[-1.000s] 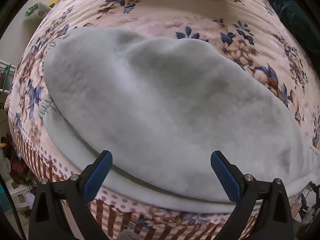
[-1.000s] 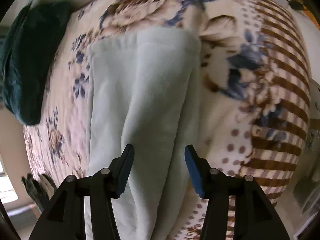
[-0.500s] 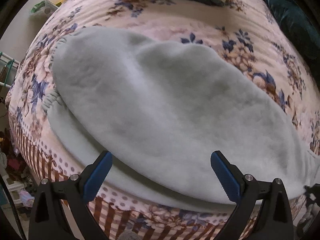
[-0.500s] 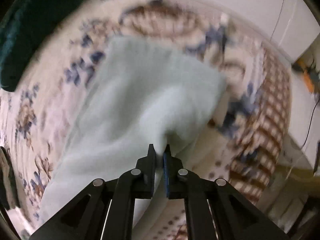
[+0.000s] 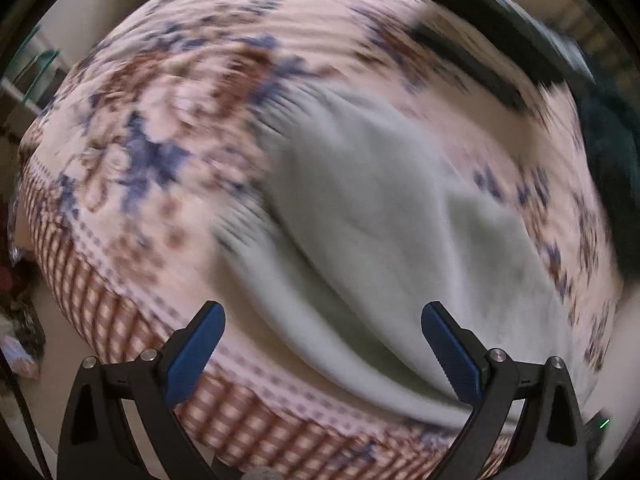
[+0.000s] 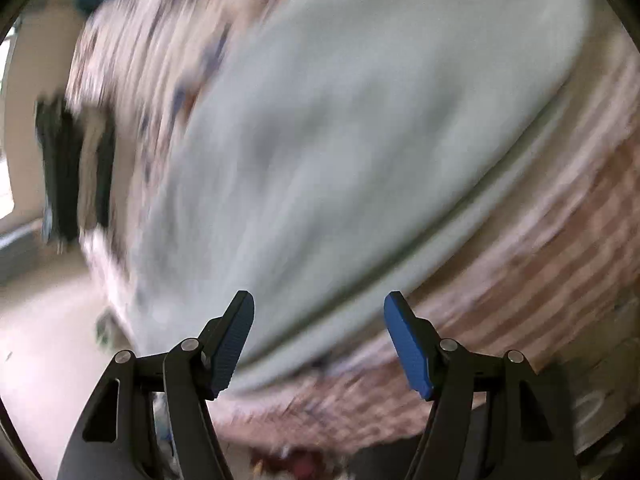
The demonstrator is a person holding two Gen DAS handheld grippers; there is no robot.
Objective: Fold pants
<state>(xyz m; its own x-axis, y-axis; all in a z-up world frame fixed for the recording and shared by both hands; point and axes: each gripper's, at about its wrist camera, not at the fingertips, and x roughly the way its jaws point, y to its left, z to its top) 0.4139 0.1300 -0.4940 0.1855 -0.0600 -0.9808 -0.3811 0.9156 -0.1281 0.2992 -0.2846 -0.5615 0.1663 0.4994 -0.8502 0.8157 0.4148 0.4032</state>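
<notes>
One pants [image 5: 372, 208] | long axis diagonal, waistband upper-left | blanket [image 5: 132, 152]

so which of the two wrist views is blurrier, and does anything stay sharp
Both are motion-smeared. Right wrist view is worse: the pale pants and floral blanket streak diagonally. Left wrist view smears too, though the blanket's flowers remain readable. Only the grippers stay crisp: left gripper, right gripper, both open with nothing between them.

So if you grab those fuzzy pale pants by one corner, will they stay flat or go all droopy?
Probably droopy: the pants already lie in soft rumpled folds on the flowery blanket. They look fleecy, so likely grippy, not slippery, and unbreakable.
</notes>
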